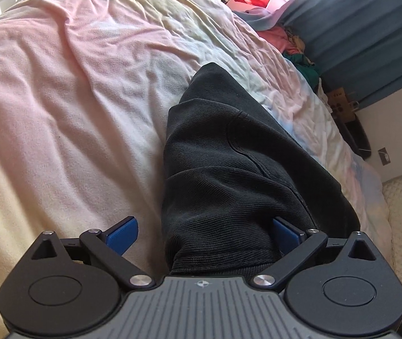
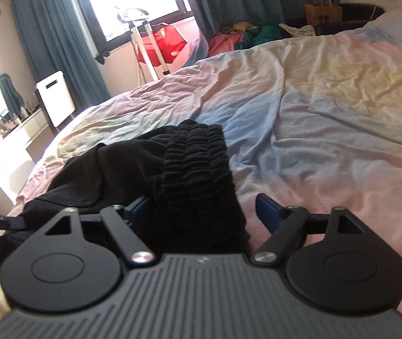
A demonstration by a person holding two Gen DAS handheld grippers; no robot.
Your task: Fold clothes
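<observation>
A black garment (image 1: 237,155), likely trousers, lies on the pastel bedsheet (image 1: 74,84). In the left wrist view its ribbed hem sits between the blue pads (image 1: 124,234) of my left gripper (image 1: 205,234), which is open wide, and the cloth runs away up the bed. In the right wrist view the gathered elastic waistband (image 2: 195,163) lies between the spread fingers of my right gripper (image 2: 203,212), also open. More black cloth (image 2: 88,175) bunches to the left of it. The left blue pad is partly hidden by the fabric.
The crumpled sheet (image 2: 328,113) covers the whole bed. A pile of coloured clothes (image 2: 246,36) lies past the far edge by teal curtains (image 2: 59,28). A steamer stand (image 2: 144,45), a white appliance (image 2: 55,99), a dresser (image 2: 9,152) and a paper bag (image 2: 323,12) stand around.
</observation>
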